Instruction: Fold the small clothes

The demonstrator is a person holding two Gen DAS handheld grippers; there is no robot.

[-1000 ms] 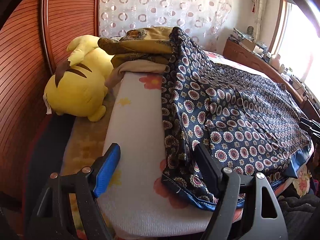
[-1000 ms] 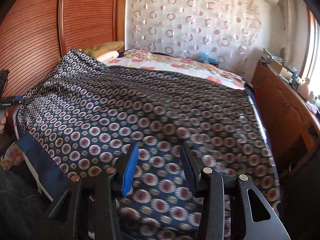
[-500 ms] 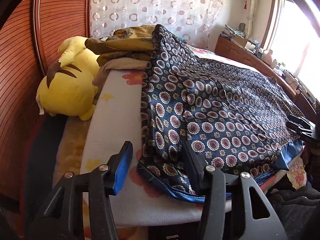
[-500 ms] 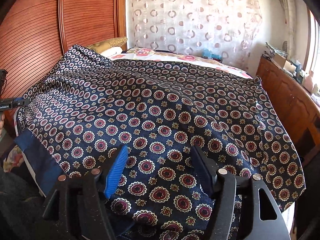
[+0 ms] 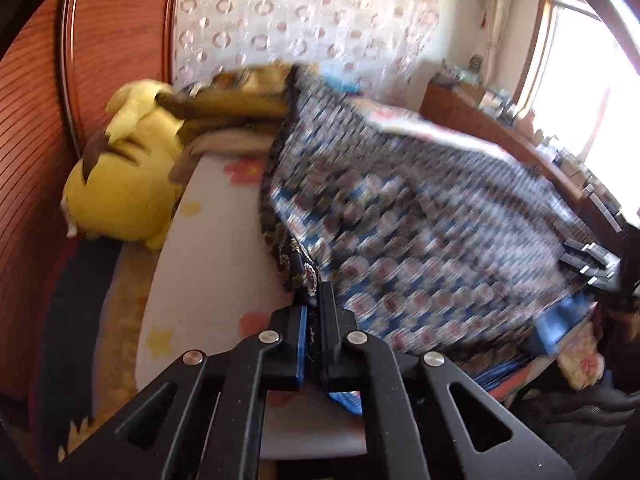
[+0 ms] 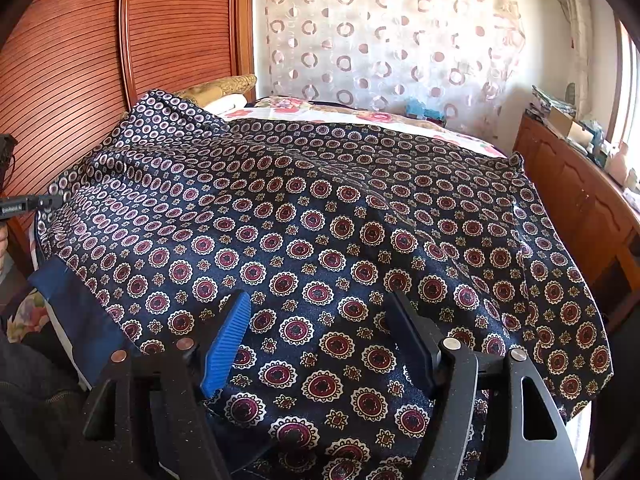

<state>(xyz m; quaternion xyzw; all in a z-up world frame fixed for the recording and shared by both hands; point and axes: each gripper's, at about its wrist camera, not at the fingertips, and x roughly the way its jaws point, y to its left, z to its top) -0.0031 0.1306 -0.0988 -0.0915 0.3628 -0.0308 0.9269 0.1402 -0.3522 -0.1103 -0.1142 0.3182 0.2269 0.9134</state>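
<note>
The dark blue satin garment with red medallion print (image 6: 320,240) lay spread over the flowered bed (image 5: 216,240). The left gripper (image 5: 314,316) had just closed, pinching the cloth's near edge. The right gripper (image 6: 320,336) hovered over the fabric, jaws having just widened, holding nothing. The grasping step seemed in hand; next, the right one probably needed its own edge.

Daylight pours in from the window (image 5: 580,92), blown out to white glare. The left wrist view is smeared with motion blur across the patterned cloth (image 5: 420,232); the right wrist view is sharp. Fisheye bending darkens every corner.
</note>
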